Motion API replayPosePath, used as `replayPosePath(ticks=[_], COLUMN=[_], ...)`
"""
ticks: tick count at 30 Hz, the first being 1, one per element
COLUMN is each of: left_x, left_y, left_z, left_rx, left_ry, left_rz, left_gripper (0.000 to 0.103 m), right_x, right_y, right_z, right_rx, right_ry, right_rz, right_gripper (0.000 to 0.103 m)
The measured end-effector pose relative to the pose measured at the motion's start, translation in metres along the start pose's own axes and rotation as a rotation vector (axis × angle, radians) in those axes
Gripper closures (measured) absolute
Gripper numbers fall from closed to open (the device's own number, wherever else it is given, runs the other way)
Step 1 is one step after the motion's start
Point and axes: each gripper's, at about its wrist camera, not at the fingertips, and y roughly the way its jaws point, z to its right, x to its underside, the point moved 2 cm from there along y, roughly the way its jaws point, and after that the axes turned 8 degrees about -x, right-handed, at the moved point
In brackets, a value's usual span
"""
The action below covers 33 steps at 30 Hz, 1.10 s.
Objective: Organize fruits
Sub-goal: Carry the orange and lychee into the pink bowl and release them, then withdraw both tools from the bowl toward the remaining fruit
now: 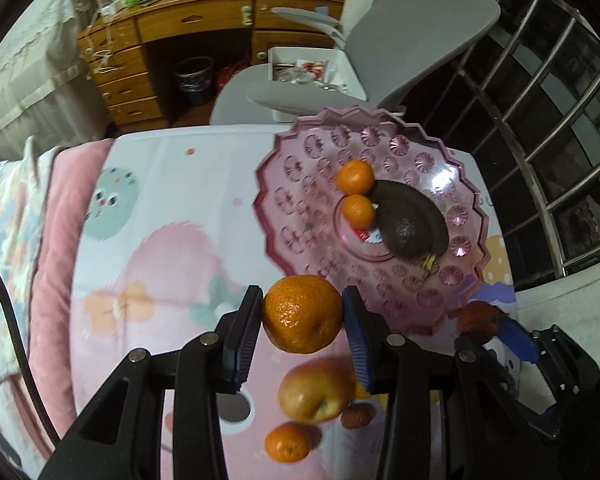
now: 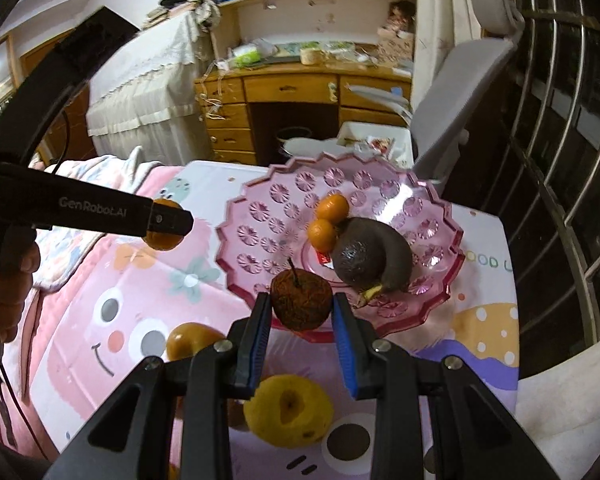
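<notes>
Two small oranges and a dark avocado lie on the pink plate. Left gripper pinches a large orange above the table; right gripper pinches a brown fruit by the plate's rim.

Dim indoor light, glare on pink plate, fisheye-warped blurry edges

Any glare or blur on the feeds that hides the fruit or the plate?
Left wrist view: glare spot on the pink plate, slight motion blur; orange in the left gripper sharp. Right wrist view: crisper, lychee in the right gripper clear; fisheye bending at edges.
</notes>
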Motion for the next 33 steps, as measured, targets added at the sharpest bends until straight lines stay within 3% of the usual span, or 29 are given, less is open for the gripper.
replayPosePath(ticks=[11, 13, 14, 15, 18, 27, 33], left_x=[-0.008, -0.008, -0.008, -0.008, -0.007, 0.003, 0.020], left_y=[0.039, 0.042, 0.042, 0.041, 0.036, 0.008, -0.016], left_z=[0.017, 0.020, 0.021, 0.021, 0.020, 0.002, -0.008], left_rx=[0.114, 0.122, 0.127, 0.131, 0.141, 0.105, 0.084], left_ry=[0.075, 0.083, 0.085, 0.084, 0.071, 0.013, -0.017], left_rz=[-0.040, -0.044, -0.043, -0.036, -0.024, 0.001, 0.027], left_gripper=[0.064, 0.063, 0.056, 0.050, 0.047, 0.047, 0.047], right_x=[0.001, 0.001, 0.001, 0.000, -0.001, 0.000, 0.004], right_y=[0.036, 0.039, 0.040, 0.040, 0.040, 0.020, 0.001], right_z=[0.010, 0.012, 0.013, 0.015, 0.017, 0.015, 0.009], right_rx=[0.017, 0.023, 0.023, 0.022, 0.034, 0.056, 0.052], right_ry=[0.083, 0.091, 0.096, 0.104, 0.112, 0.113, 0.100], right_rz=[-0.066, -0.076, -0.078, -0.078, -0.081, -0.060, -0.045], right_gripper=[0.072, 0.071, 0.070, 0.066, 0.047, 0.034, 0.033])
